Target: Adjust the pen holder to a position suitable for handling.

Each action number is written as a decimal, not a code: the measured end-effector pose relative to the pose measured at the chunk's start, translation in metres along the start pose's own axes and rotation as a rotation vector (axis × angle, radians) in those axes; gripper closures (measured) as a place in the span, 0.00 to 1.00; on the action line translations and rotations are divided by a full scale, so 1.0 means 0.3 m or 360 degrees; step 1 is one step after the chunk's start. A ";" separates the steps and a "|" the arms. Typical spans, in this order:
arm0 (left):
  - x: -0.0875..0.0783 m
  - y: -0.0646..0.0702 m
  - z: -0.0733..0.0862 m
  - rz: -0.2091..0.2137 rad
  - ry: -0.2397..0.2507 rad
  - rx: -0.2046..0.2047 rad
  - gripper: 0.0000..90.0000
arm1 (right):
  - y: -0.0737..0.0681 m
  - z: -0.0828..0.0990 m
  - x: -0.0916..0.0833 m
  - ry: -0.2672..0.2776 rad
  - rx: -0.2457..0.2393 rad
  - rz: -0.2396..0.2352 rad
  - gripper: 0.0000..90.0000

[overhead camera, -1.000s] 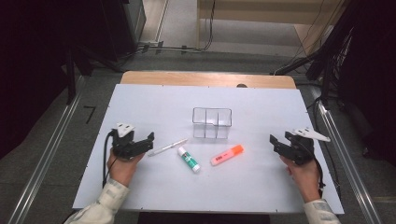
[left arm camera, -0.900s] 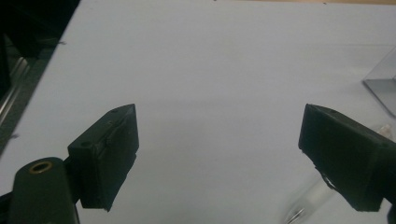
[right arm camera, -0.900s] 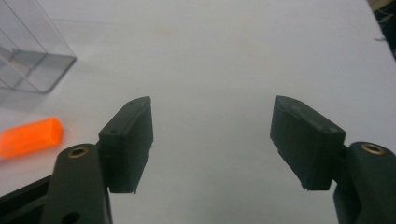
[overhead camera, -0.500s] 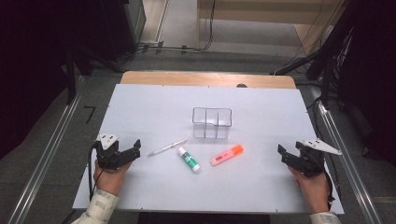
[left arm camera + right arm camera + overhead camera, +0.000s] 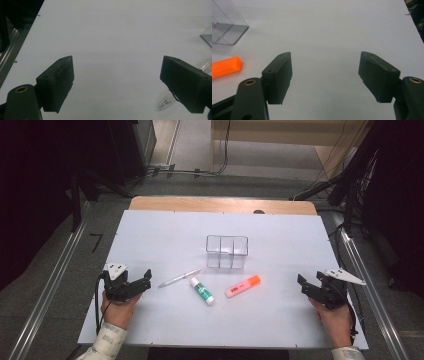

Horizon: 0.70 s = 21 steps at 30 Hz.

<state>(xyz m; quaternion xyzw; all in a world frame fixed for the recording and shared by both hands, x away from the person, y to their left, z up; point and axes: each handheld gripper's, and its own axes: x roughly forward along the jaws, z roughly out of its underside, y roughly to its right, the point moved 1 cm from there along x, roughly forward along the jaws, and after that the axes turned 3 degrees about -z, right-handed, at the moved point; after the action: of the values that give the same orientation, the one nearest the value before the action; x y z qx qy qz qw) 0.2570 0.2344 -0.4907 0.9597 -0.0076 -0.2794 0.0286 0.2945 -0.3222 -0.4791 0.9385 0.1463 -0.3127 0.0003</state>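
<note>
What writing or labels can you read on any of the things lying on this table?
None reads clearly.
Glue stick: green print on its white body, too small to read.
Orange highlighter: a pale label patch, blurred.
Pen: no lettering to be made out.
Clear divided box: no markings seen.

White table (image 5: 165, 235) with a wooden strip along its far edge. Grey floor (image 5: 60, 250) around it, metal rails on both sides, cables beyond; surroundings dark.

Black claws (image 5: 145, 279) with brass-ringed screw holes, grey three-cornered top plates (trailing black cables), pale patterned sleeve cuffs.
</note>
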 end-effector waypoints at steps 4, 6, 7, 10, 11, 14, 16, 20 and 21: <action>0.009 -0.003 -0.001 0.0006 -0.0002 -0.0012 0.13 | -0.001 -0.004 0.010 -0.0002 0.0003 -0.0002 0.29; 0.009 -0.001 -0.001 0.0013 -0.0001 -0.0008 0.14 | -0.001 -0.005 0.018 -0.0014 0.0002 0.0000 0.29; 0.008 0.001 -0.001 0.0014 -0.0001 -0.0005 0.14 | -0.002 -0.004 0.020 -0.0019 0.0002 -0.0001 0.29; 0.000 0.007 -0.002 0.0013 0.0013 0.0001 0.14 | -0.008 -0.001 0.014 -0.0022 -0.0013 -0.0002 0.29; -0.002 0.008 -0.002 0.0010 0.0013 0.0004 0.14 | -0.009 0.000 0.011 -0.0019 -0.0017 -0.0005 0.29; -0.006 0.008 0.000 0.0005 0.0012 0.0005 0.13 | -0.012 0.001 0.007 -0.0014 -0.0019 -0.0009 0.29; -0.008 0.006 0.000 0.0003 0.0013 0.0005 0.14 | -0.013 0.001 0.008 -0.0018 -0.0022 -0.0010 0.29; -0.004 0.005 0.003 0.0004 0.0004 0.0006 0.14 | -0.013 0.000 0.011 -0.0020 -0.0022 -0.0011 0.29; -0.003 0.005 0.003 0.0005 -0.0001 0.0003 0.14 | -0.013 0.000 0.013 -0.0023 -0.0026 -0.0009 0.29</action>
<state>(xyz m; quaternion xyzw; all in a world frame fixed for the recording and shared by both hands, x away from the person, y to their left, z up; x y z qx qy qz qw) 0.2555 0.2328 -0.4910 0.9597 -0.0093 -0.2796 0.0281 0.2964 -0.3174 -0.4809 0.9358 0.1516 -0.3182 0.0081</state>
